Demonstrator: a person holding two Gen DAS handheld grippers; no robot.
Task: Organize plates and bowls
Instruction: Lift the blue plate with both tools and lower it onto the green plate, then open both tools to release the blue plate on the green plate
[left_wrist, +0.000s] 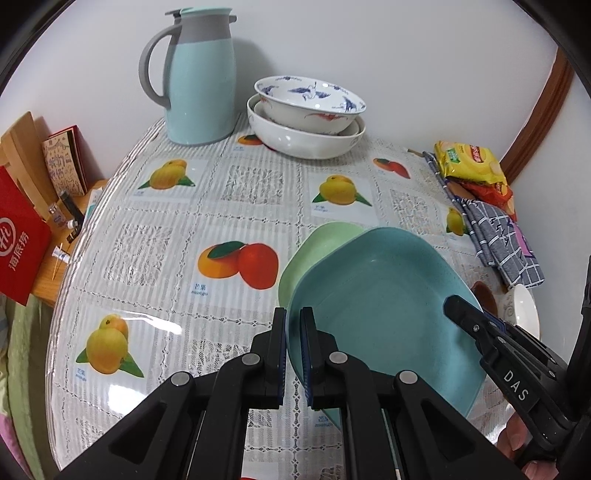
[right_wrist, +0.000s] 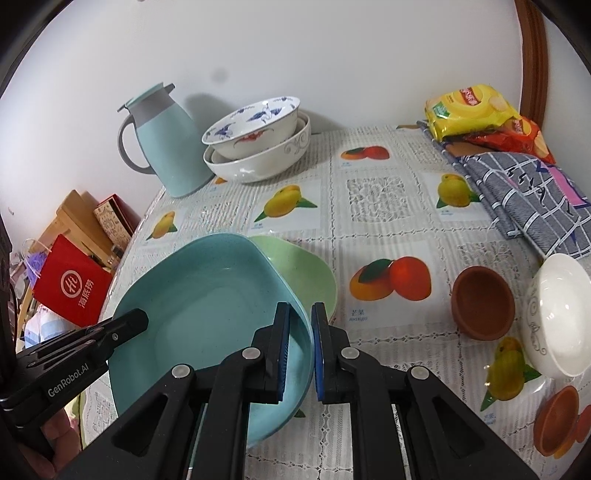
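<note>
A teal square plate (left_wrist: 384, 314) is held tilted above the table, over a light green plate (left_wrist: 317, 247) that lies beneath it. My left gripper (left_wrist: 294, 354) is shut on the teal plate's left rim. My right gripper (right_wrist: 301, 354) is shut on its right rim (right_wrist: 295, 306). The teal plate (right_wrist: 207, 310) and green plate (right_wrist: 303, 269) also show in the right wrist view. Stacked white bowls with blue and red bird patterns (left_wrist: 308, 114) stand at the back. Two brown bowls (right_wrist: 482, 301) (right_wrist: 556, 421) and a white bowl (right_wrist: 557, 314) sit at the right.
A light blue thermos jug (left_wrist: 199, 77) stands at the back left by the wall. Snack packets (left_wrist: 472, 168) and a folded checked cloth (left_wrist: 498, 236) lie at the right. A red bag (left_wrist: 18, 236) and boxes sit on a low shelf left of the table.
</note>
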